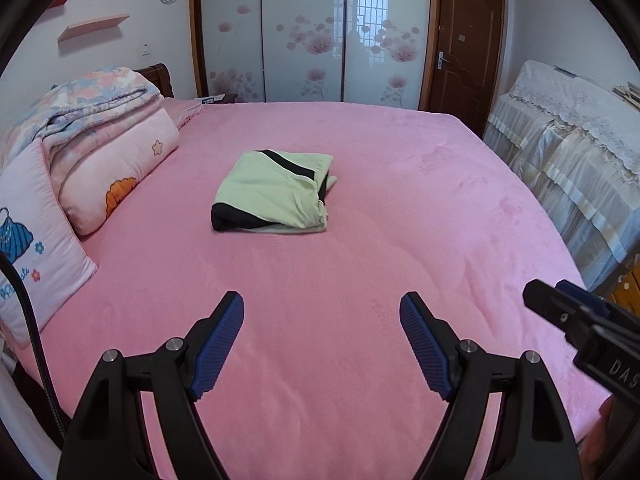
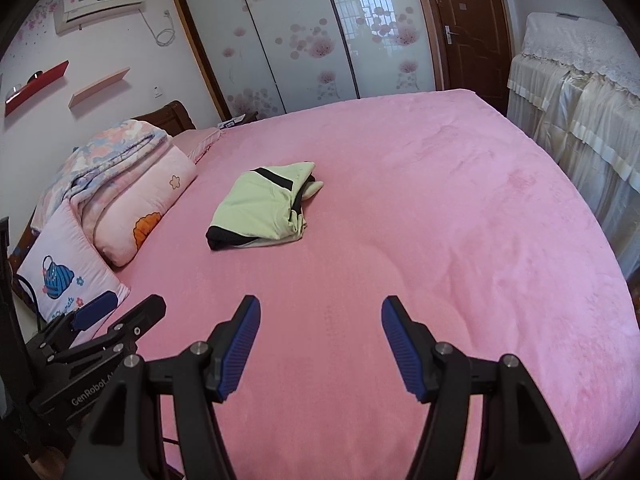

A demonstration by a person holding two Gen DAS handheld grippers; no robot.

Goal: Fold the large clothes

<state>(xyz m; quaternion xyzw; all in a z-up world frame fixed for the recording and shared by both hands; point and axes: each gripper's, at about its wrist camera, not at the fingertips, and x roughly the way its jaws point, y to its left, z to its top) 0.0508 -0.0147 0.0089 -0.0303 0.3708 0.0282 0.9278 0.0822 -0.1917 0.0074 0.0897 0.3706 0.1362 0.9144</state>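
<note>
A light green garment with black trim (image 1: pixel 276 194) (image 2: pixel 262 210) lies folded into a compact bundle near the middle of the pink bed (image 1: pixel 360 260) (image 2: pixel 400 240). My left gripper (image 1: pixel 322 312) hovers over the near part of the bed, well short of the bundle, its blue pads wide apart with nothing between them. My right gripper (image 2: pixel 320 316) is likewise open and empty above the near bed. Each gripper shows at the edge of the other's view: the right gripper (image 1: pixel 580 320) at the right of the left wrist view, the left gripper (image 2: pixel 100 328) at the lower left of the right wrist view.
A rolled floral quilt (image 1: pixel 104 140) (image 2: pixel 132 192) and a pillow (image 1: pixel 28 240) (image 2: pixel 68 272) sit at the bed's left side. Covered furniture (image 1: pixel 572 152) (image 2: pixel 580 92) stands along the right. Sliding wardrobe doors (image 1: pixel 312 28) and a brown door (image 1: pixel 464 48) are behind the bed.
</note>
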